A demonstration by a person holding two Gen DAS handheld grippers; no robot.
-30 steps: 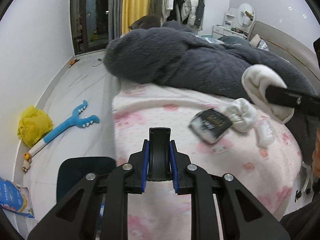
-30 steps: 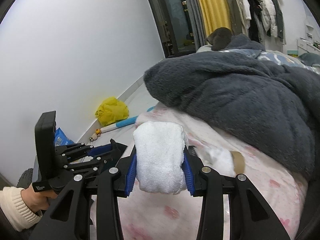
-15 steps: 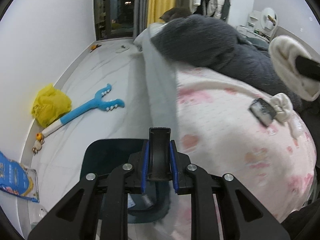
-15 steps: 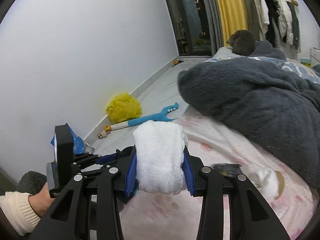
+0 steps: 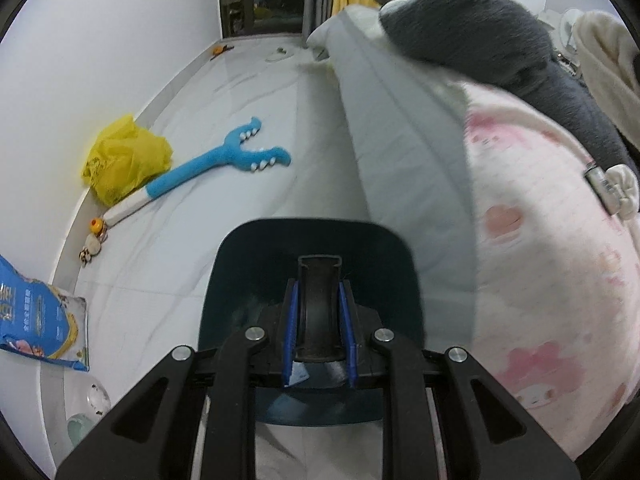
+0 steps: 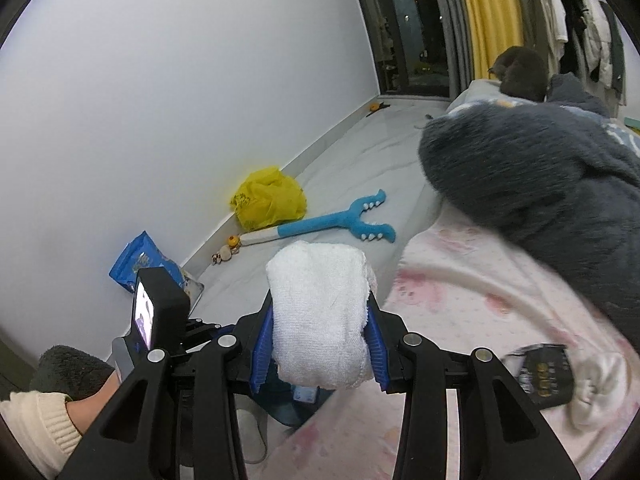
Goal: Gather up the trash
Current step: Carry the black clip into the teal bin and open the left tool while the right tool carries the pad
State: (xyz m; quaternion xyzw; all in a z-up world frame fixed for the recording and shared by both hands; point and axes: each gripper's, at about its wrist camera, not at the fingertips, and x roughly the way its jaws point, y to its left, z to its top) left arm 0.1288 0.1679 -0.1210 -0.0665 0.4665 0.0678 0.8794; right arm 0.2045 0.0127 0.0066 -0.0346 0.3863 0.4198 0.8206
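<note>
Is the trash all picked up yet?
Not yet. The left gripper holds a black curved piece above the dark teal bin. The right gripper holds a white cloth wad, not dropped yet. A black wrapper and another white wad remain on the pink bedspread.

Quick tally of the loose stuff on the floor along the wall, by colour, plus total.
Yellow: 1, crumpled yellow bag
Blue: 2, plush fork-shaped toy and blue printed packet
Dark teal: 1, bin under the left claw
Orange: 1, small object near the far door, too small to identify
Total: 5
</note>
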